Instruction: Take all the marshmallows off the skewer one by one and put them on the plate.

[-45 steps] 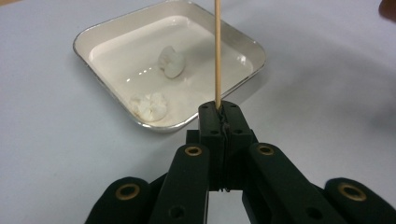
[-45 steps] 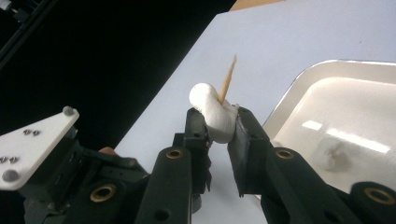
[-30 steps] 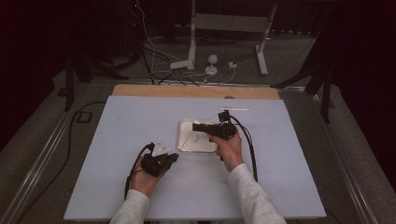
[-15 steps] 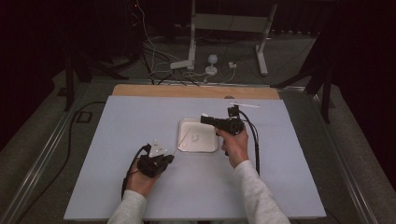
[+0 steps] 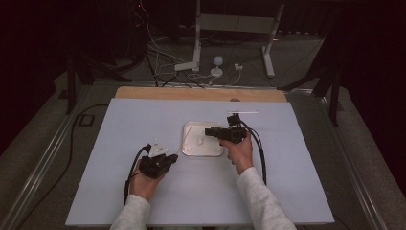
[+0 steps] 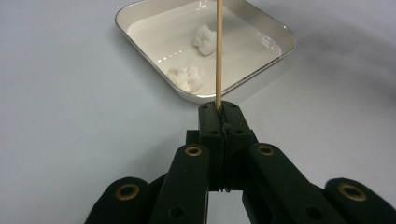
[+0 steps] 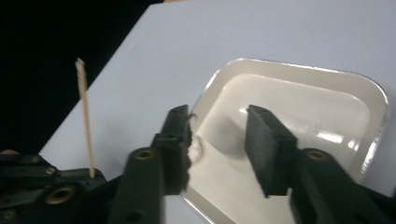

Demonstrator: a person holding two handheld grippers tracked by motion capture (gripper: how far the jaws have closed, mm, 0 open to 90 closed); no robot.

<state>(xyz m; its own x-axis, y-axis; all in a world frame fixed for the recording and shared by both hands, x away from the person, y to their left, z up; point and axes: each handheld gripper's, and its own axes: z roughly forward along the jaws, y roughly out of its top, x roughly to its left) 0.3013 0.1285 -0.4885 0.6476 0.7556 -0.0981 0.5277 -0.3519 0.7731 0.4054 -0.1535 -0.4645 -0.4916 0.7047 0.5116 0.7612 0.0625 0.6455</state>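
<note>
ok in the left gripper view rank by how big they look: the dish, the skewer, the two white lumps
1. dish
2. skewer, long but very thin
3. the two white lumps look alike, so unranked

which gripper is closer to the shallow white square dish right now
Right. The right gripper hangs over the shallow white square dish; the left gripper sits just off its near-left corner.

A pale blue-grey sheet covers the desk [image 5: 119,158], with a strip of bare wood showing along the far edge. A shallow white tray [image 5: 187,148] with rounded corners lies directly on the sheet near the middle. Two small white lumps [image 6: 187,77] lie inside it.
</note>
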